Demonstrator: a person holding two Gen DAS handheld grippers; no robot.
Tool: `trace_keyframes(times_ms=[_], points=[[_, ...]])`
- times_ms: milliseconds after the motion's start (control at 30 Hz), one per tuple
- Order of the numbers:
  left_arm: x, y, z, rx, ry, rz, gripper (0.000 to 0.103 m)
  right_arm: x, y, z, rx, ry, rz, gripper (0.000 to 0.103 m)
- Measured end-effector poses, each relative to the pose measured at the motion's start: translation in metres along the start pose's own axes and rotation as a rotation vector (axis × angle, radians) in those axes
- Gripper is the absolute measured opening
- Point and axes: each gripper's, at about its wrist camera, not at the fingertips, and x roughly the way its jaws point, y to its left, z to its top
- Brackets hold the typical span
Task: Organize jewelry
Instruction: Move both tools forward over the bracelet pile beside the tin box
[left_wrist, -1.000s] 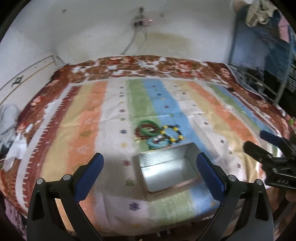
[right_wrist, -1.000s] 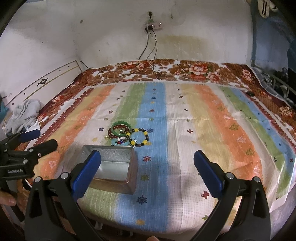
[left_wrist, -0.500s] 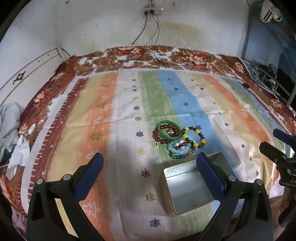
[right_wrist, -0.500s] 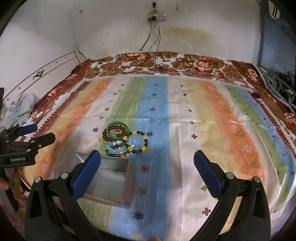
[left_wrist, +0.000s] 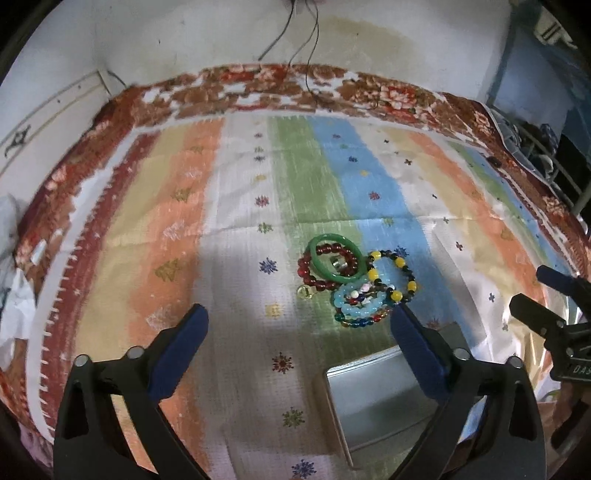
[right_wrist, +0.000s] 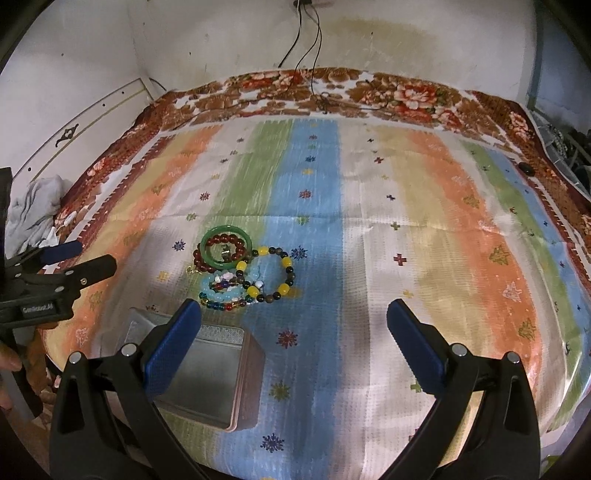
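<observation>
A pile of bracelets lies on the striped cloth: a green bangle over a dark red bead bracelet, a yellow-and-black bead bracelet, a light blue bead bracelet and a multicolour one. The green bangle and the yellow-and-black bracelet also show in the right wrist view. An open, empty silver tin box stands just in front of the pile. My left gripper is open and empty, short of the pile. My right gripper is open and empty, right of the box.
The striped cloth covers a bed with a floral blanket border at the far side, against a white wall. Crumpled grey cloth lies off the bed's left edge. Cables hang down the wall. Shelving stands at the right.
Both grippers have moved forward over the bed toward the bracelets. The pile and the box now look larger and closer. Both stay open.
</observation>
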Motion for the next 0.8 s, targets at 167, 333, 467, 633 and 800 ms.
trace_keyframes(times_ms=[167, 333, 467, 633, 800], points=[[0.016, 0.001, 0.009, 0.011, 0.029, -0.007, 0.085, 0.017, -0.003, 0.008, 0.019, 0.053, 0.023, 0.099], [0.030, 0.001, 0.016, 0.007, 0.061, -0.062, 0.085, 0.036, -0.004, 0.011, 0.014, 0.116, 0.022, 0.099], [0.046, 0.001, 0.022, -0.016, 0.110, -0.104, 0.083, 0.050, -0.009, 0.014, 0.036, 0.161, 0.040, 0.099], [0.067, 0.006, 0.025, -0.059, 0.180, -0.116, 0.083, 0.068, -0.012, 0.018, 0.047, 0.213, 0.038, 0.099], [0.089, 0.009, 0.028, -0.058, 0.230, -0.102, 0.085, 0.087, -0.017, 0.020, 0.070, 0.260, 0.048, 0.099]])
